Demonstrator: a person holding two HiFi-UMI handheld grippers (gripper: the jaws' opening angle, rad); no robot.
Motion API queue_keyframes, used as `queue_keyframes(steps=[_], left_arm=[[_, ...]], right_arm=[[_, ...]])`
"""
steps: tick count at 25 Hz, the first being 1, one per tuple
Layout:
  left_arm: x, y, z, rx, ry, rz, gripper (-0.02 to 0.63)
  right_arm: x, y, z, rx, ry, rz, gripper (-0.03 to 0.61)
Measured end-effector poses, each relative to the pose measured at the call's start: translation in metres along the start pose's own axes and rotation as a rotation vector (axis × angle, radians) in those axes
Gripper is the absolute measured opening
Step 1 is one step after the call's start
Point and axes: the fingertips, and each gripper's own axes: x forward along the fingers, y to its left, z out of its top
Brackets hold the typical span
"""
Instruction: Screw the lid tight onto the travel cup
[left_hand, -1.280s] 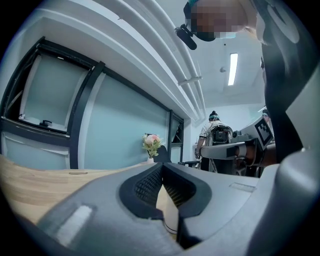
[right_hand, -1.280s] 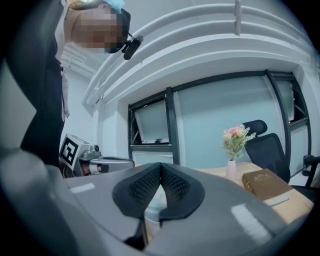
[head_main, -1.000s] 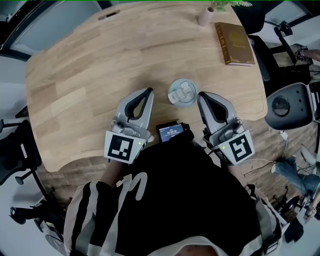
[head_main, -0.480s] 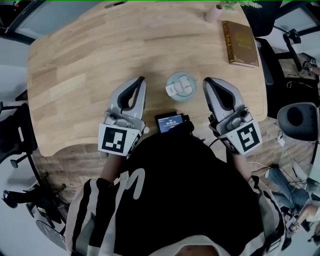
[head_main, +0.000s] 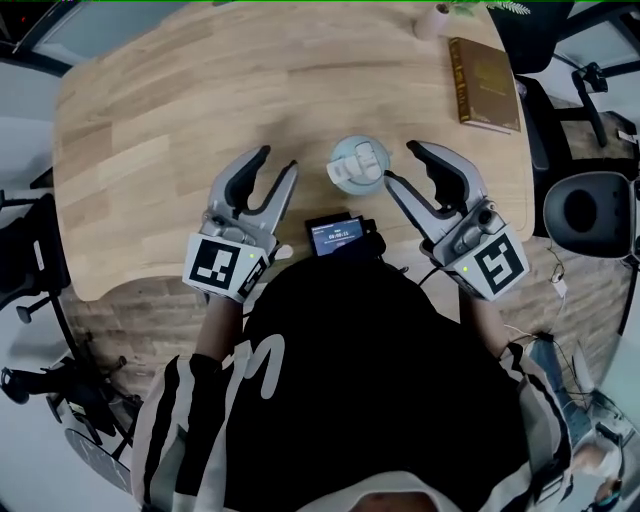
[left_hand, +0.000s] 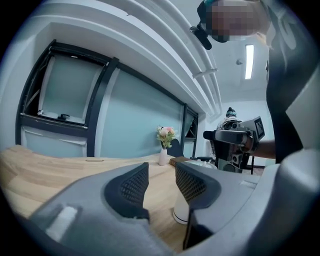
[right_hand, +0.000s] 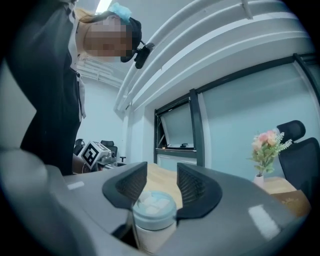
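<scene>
Travel cup (head_main: 358, 165), round white body w/ pale blue-grey lid (right_hand: 154, 207) sitting on top, stands upright on the light wooden surface (head_main: 160, 120), near the front edge, btwn the two grippers. The lid has a white flip tab across the top.

Left gripper (head_main: 277, 160) is grey plastic w/ black ribbed pads. Its jaws are spread, having just been opening, w/ nothing btwn them. The cup stands to its right, apart from it. In the left gripper view the cup's base (left_hand: 180, 210) shows low, beyond the gap.

Right gripper (head_main: 400, 163) also has its jaws spread, having just been opening. Its tips are just beside the cup and the pads aren't pressing on it. In the right gripper view the lid sits low in front of the gap.

Each gripper carries a cube w/ black-and-white square markers.

Around the cup:
- A small black device w/ lit screen (head_main: 337, 235) sits at the near edge, in front of the person's black top; the digits are too small to read.
- A brown hardback book (head_main: 487, 82) w/ gold print, not legible, lies at the far right corner.
- A small pink vase (head_main: 436, 20) w/ flowers stands at the far edge.
- A black office chair (head_main: 585, 210) is to the right of the surface.
</scene>
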Motion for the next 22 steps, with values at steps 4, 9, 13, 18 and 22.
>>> queue_keyframes(steps=[4, 9, 13, 18, 22], left_arm=[[0.002, -0.007, -0.012, 0.014, 0.054, -0.029, 0.221], [0.008, -0.025, -0.023, 0.093, 0.066, -0.102, 0.297], [0.008, -0.033, -0.033, 0.091, 0.077, -0.132, 0.328], [0.011, -0.043, -0.049, 0.109, 0.106, -0.170, 0.367], [0.019, -0.050, -0.057, 0.108, 0.120, -0.183, 0.377]], right_arm=[[0.005, 0.005, -0.005, -0.013, 0.020, 0.052, 0.259], [0.010, 0.007, -0.015, -0.003, 0.051, 0.086, 0.317], [0.013, 0.009, -0.024, 0.023, 0.071, 0.108, 0.362], [0.016, 0.011, -0.033, 0.030, 0.093, 0.131, 0.397], [0.021, 0.014, -0.041, 0.027, 0.115, 0.154, 0.407]])
